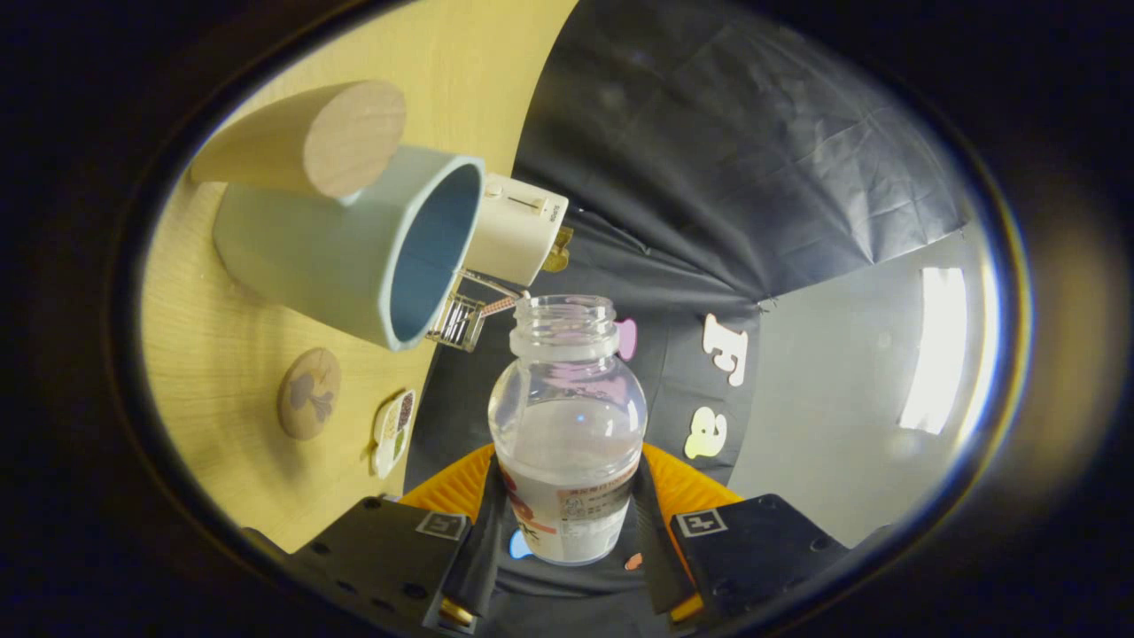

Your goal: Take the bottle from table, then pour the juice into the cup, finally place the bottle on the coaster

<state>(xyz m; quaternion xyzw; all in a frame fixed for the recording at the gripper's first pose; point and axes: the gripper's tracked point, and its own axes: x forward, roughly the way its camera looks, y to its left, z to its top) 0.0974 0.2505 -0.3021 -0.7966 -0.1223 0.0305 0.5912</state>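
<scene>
Light wooden counter. Wooden cylinder lying on counter, round end face showing grain. White boxy device at counter's far edge, small brass-coloured part on its side. Small wire rack just beside device. Flat illustrated sticker-like piece on counter near its edge, picture too small to make out

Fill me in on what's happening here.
A hand-held gripper has its jaws shut on an uncapped bottle with pale juice in it, tipped toward the blue-lined cup on the wooden table. The bottle's mouth is near the cup's rim; no stream shows. The round coaster lies bare beside the cup.
</scene>
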